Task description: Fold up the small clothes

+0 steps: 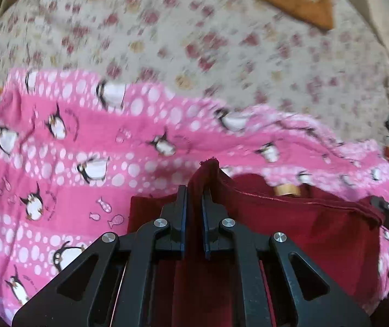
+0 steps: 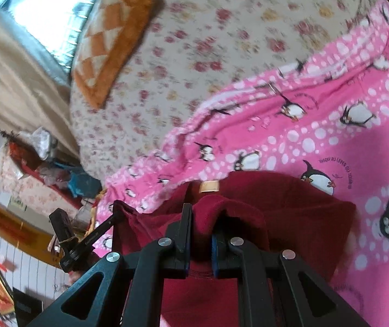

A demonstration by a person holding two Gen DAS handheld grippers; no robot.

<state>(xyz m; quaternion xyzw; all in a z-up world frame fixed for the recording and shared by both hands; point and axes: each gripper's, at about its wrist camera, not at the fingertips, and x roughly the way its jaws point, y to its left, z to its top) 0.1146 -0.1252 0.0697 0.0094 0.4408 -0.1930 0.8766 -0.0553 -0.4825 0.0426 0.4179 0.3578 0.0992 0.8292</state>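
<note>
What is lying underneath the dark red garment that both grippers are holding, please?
The dark red garment lies over the pink penguin blanket, which overlies a floral sheet. Whatever sits directly beneath is covered.

Dark red garment (image 1: 303,226); pink penguin-print blanket (image 1: 58,141)

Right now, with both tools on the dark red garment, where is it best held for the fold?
Judging from both views, by its hemmed edge. The left tool and right tool each pinch a raised peak of the dark red garment, coming from the near side over the pink penguin blanket. The stitched hem between them looks like a straight fold line.
</note>
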